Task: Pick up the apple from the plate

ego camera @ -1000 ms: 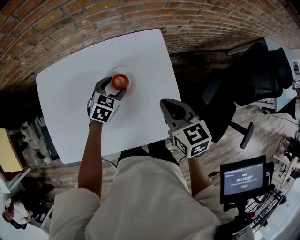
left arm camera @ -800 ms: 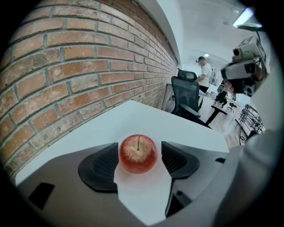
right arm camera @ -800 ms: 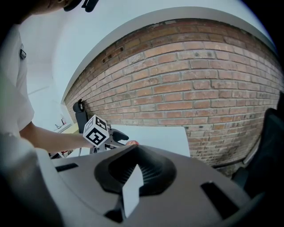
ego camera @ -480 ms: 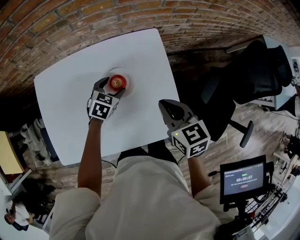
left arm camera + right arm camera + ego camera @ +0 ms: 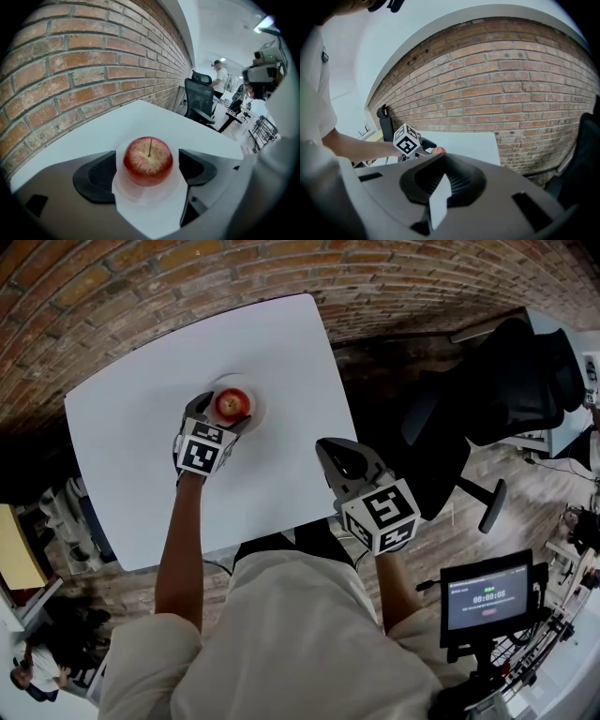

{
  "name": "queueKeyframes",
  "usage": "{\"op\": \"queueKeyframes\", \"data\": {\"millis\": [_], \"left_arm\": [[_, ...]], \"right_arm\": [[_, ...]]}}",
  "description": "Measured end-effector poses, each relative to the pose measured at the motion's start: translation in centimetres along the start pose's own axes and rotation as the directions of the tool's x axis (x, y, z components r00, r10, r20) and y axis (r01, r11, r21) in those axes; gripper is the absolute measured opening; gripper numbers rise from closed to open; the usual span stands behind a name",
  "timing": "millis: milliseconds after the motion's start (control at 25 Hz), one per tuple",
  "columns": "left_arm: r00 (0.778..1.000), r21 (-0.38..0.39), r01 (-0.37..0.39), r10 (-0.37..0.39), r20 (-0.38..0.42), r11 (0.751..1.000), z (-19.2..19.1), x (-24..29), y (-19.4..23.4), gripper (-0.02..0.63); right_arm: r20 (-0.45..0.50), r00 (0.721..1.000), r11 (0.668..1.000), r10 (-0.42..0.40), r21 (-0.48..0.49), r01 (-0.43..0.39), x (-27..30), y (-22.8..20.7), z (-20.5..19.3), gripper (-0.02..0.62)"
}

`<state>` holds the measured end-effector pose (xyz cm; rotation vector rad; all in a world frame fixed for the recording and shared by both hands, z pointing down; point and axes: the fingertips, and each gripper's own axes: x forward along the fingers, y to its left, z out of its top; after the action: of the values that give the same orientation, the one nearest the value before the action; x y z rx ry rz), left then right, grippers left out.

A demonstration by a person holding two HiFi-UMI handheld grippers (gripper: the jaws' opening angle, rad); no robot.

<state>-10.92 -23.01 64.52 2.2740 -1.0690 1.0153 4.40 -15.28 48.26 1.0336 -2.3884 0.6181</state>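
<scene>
A red apple (image 5: pixel 232 404) (image 5: pixel 148 161) stands stem up on a small white plate (image 5: pixel 256 390) (image 5: pixel 140 200) on the white table (image 5: pixel 131 446). My left gripper (image 5: pixel 225 414) (image 5: pixel 148 169) is down at the plate with one jaw on each side of the apple. Its jaws have just been opening, and a gap shows between each dark pad (image 5: pixel 96 176) and the fruit. My right gripper (image 5: pixel 334 452) (image 5: pixel 440 161) hovers by the table's near right edge, its jaws closed and empty. From there the apple (image 5: pixel 439 150) peeks out beside the left gripper's marker cube (image 5: pixel 407 139).
A brick wall (image 5: pixel 141 277) runs behind the table. A black office chair (image 5: pixel 506 390) stands to the right, with a small screen (image 5: pixel 487 601) on a stand near my right side. A person stands far off at the left gripper view's right.
The left gripper's jaws have spread wider around the apple, and the gripper has sunk slightly toward the plate. The right gripper has stayed in place.
</scene>
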Motion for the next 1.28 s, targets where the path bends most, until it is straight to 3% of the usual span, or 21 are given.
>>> {"op": "queueKeyframes", "data": {"millis": [480,1280], "left_arm": [[1.0,-0.047,0.011,-0.011,0.002,0.999,-1.2,0.8,0.1,0.408],[1.0,-0.044,-0.011,0.012,0.019,0.999,-1.5,1.2,0.2,0.405]], "right_arm": [[-0.014,1.0,1.0,0.002,0.0,-0.002,0.2,0.1,-0.3,0.002],[-0.018,1.0,1.0,0.003,-0.002,-0.003,0.0,-0.1,-0.3,0.002]]}}
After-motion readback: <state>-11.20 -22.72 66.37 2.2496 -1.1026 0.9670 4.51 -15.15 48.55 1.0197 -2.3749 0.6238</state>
